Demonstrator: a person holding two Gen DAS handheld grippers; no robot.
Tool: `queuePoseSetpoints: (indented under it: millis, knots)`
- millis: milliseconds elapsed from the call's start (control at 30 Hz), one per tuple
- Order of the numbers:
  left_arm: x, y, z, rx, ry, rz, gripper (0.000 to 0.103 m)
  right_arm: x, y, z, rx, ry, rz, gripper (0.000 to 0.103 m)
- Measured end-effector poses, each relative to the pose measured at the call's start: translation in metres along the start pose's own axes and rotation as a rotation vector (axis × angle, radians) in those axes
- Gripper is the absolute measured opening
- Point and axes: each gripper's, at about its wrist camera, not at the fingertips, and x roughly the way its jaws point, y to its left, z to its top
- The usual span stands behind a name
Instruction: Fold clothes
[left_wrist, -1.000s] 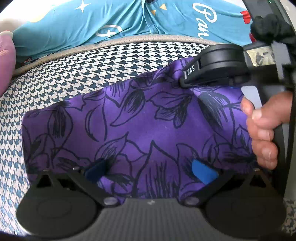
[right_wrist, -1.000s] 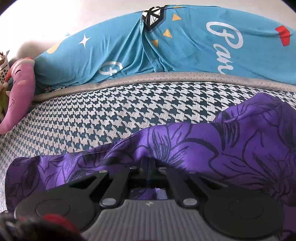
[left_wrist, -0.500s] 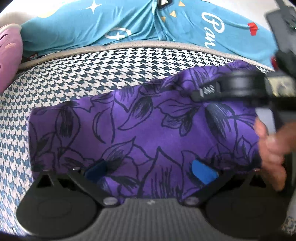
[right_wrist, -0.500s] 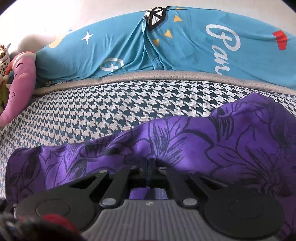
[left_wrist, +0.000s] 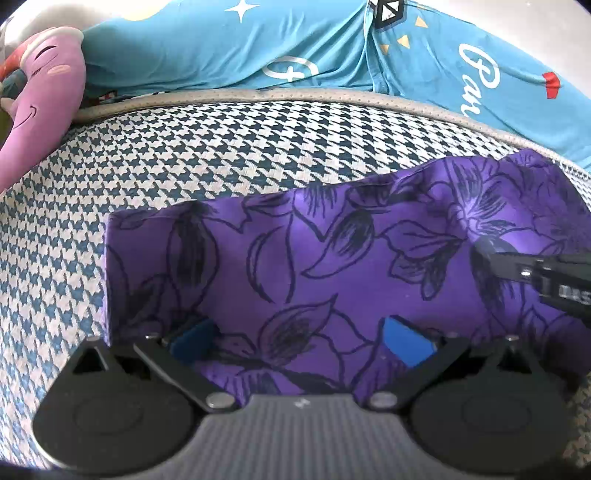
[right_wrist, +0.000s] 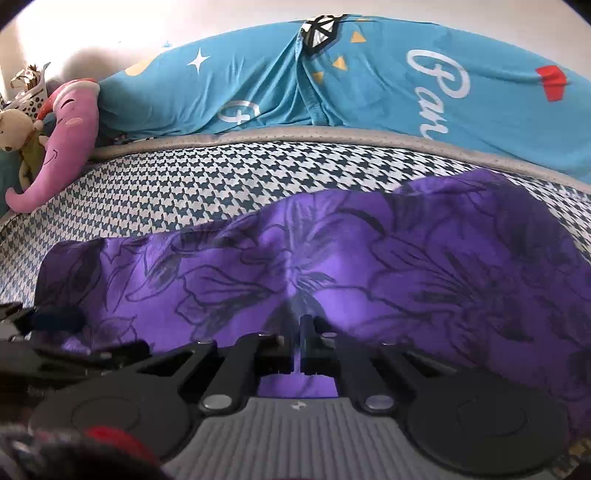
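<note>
A purple garment with black flower outlines (left_wrist: 332, 266) lies folded on the houndstooth bed cover (left_wrist: 184, 162). My left gripper (left_wrist: 299, 341) is open, its blue pads (left_wrist: 406, 343) spread wide over the garment's near edge, with cloth lying between them. In the left wrist view the right gripper (left_wrist: 535, 273) reaches in from the right edge over the cloth. In the right wrist view my right gripper (right_wrist: 297, 332) is shut on a pinch of the purple garment (right_wrist: 406, 258), which bunches up around the fingertips. The left gripper's blue pad (right_wrist: 55, 319) shows at the left edge.
Blue bedding with white lettering (left_wrist: 258, 48) runs along the back behind a grey mattress edge (left_wrist: 258, 96). A pink plush elephant (right_wrist: 70, 140) and a beige teddy bear (right_wrist: 14, 129) sit at the far left. Bare houndstooth cover (right_wrist: 184, 188) shows left of and behind the garment.
The right gripper has slid right and lower in the left wrist view, and the hand holding it has left the frame. The garment's left edge now sits further right. The right gripper stays shut on the cloth.
</note>
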Motion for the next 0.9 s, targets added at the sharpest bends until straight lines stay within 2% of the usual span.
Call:
queuePoseSetpoints:
  millis: [167, 267, 400, 700, 833, 900]
  knots:
    - [0.001, 0.005, 0.000, 0.019, -0.010, 0.027, 0.103, -0.002, -0.005, -0.010, -0.008, 0.025, 0.000, 0.001]
    - [0.001, 0.015, 0.002, -0.012, -0.009, 0.030, 0.103, -0.007, -0.004, -0.018, -0.012, 0.029, -0.001, 0.003]
    - [0.000, 0.024, 0.001, -0.011, -0.013, 0.019, 0.103, -0.017, -0.003, -0.028, -0.008, 0.034, 0.002, 0.007]
    - [-0.015, 0.041, -0.005, -0.013, -0.020, -0.008, 0.103, -0.041, -0.008, -0.058, 0.043, 0.047, 0.001, 0.008]
    - [-0.021, 0.056, -0.006, -0.034, -0.015, 0.054, 0.103, -0.052, -0.001, -0.070, 0.050, 0.046, -0.030, 0.011]
    - [-0.020, 0.070, -0.006, -0.067, 0.010, 0.049, 0.103, -0.060, 0.005, -0.075, 0.048, 0.027, -0.043, 0.013]
